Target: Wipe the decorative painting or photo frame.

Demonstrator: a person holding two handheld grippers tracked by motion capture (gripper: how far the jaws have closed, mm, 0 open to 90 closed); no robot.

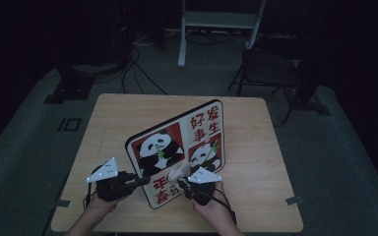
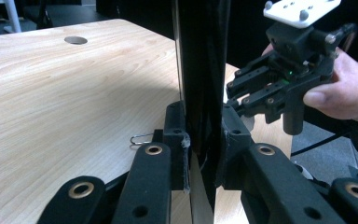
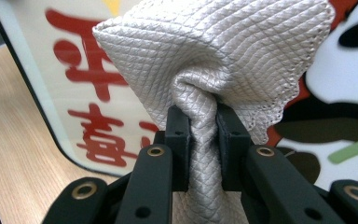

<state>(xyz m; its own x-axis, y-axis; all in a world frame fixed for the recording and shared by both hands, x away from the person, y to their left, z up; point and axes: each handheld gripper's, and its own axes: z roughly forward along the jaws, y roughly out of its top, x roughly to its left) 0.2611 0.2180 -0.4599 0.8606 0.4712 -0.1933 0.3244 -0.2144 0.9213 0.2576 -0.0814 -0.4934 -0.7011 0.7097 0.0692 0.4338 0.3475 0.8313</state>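
A square panda board (image 1: 179, 152) with red characters stands tilted on the wooden table (image 1: 128, 113). My left gripper (image 1: 137, 181) is shut on its lower left edge; in the left gripper view the dark board edge (image 2: 200, 70) rises between the jaws. My right gripper (image 1: 183, 183) is shut on a bunched pale grey cloth (image 3: 214, 60) and holds it against the board's printed face (image 3: 93, 93). The cloth (image 1: 174, 173) shows as a light wad on the board's lower part. The right gripper (image 2: 230, 102) also appears just beyond the board in the left gripper view.
A round hole (image 2: 76, 40) is cut in the far tabletop and a small metal clip (image 2: 141, 138) lies by my left jaws. A dark chair (image 1: 270, 66) and a white stand (image 1: 216, 22) are on the floor beyond the table.
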